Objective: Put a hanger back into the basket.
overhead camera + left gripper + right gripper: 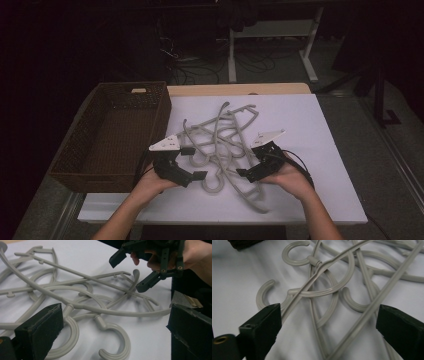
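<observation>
Hangers (pixel 225 145): grey plastic, tangled on the white surface (pixel 320 150) just right of the wicker basket (pixel 112 135). Light, stiff, slick, prone to snag; take one arm mid-length. Your left hand-held gripper (pixel 192 163) and right hand-held gripper (pixel 248 161) flank the pile, both spread, holding nothing.

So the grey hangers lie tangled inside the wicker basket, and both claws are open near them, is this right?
Not quite. The high view shows the grey hangers tangled on the white table, beside the wicker basket. The left claw and right claw are open.
</observation>
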A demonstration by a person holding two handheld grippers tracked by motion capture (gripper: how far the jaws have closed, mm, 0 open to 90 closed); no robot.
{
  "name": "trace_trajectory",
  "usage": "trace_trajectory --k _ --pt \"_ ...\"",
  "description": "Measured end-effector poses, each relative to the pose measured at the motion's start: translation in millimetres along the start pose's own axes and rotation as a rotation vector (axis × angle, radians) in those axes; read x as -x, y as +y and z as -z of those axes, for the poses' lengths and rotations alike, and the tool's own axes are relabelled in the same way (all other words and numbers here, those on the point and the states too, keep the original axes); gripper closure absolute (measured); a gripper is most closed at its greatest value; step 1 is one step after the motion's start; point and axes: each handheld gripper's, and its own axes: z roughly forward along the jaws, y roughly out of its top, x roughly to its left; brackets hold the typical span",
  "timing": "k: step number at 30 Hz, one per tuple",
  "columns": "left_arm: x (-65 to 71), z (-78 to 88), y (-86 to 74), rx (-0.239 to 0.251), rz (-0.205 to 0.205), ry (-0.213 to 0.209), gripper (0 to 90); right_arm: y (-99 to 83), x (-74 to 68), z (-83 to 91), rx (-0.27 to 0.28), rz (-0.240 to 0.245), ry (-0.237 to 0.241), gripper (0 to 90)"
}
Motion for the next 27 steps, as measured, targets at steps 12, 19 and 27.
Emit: trace_trajectory --k 12,19,27 --pt "-1.6 -5.4 -8.7 -0.017 0.008 0.005 0.0 4.1 -26.2 -21.4 -0.049 -0.020 0.085 33.5" --pt "-2.3 -5.5 -9.6 -0.020 0.008 0.011 0.0 4.9 -34.6 -36.7 -0.116 -0.031 0.091 47.4" --pt "-2.6 -5.3 -9.7 -0.020 0.008 0.013 0.0 5.2 -36.5 -45.1 -0.160 -0.041 0.079 63.0"
